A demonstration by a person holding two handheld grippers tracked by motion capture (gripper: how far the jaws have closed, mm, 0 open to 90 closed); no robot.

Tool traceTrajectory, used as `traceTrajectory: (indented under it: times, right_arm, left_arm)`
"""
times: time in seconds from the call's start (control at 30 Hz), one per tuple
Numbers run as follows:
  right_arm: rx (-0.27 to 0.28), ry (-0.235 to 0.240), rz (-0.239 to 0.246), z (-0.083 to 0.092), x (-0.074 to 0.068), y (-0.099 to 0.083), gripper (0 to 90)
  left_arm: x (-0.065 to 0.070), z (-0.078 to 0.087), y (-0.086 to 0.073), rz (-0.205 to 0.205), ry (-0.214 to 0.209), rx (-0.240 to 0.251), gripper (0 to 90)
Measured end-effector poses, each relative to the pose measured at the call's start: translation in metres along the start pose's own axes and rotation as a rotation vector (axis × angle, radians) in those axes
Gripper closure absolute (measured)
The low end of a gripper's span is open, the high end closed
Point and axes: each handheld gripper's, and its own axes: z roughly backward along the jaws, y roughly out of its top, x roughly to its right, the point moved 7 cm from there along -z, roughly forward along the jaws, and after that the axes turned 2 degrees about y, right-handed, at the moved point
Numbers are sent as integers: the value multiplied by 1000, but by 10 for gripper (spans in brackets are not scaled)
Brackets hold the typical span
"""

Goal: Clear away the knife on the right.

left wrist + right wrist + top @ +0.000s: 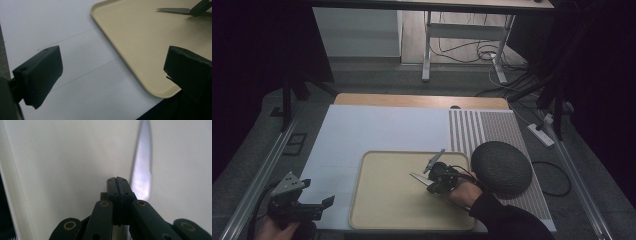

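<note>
One slim silver serrated knife [142, 167] lies flat on the beige plastic tray [382, 210], tip pointing left; the right gripper [435, 181] (jaws pressed together) rests beside it, the left gripper [314, 207] gapes empty.

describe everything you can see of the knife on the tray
The knife has a thin, pale, metallic-looking blade that tapers to a point and carries fine serrations along one edge. It sits low over the beige tray, right of its middle, tip aimed toward the person's left. The right gripper hides its handle; the jaws look pressed together beside the blade, so an actual grip cannot be confirmed.
</note>
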Motion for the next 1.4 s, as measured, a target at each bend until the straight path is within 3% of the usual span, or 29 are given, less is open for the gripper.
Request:
traceTrajectory:
  times: [0.07, 0.27, 0.37, 0.53, 1.1, 1.4]
  right_arm:
    - [-15, -15, 9, -7, 3, 4, 900]
    - [-7, -61, -15, -5, 17, 4, 900]
    - [-17, -95, -63, 2, 31, -5, 900]
    - [-18, -110, -148, 15, 51, -25, 900]
    - [-14, -94, -248, 38, 64, -69, 898]
    - [-5, -84, -266, 39, 64, -68, 869]
  left_arm:
    - [0, 0, 0, -4, 1, 1, 27]
    - [1, 0, 0, -4, 0, 0, 27]
    - [1, 0, 0, -9, 2, -1, 27]
    - [1, 0, 0, -8, 1, -3, 27]
    - [1, -1, 0, -8, 4, -5, 28]
    - [1, -1, 0, -8, 5, -7, 29]
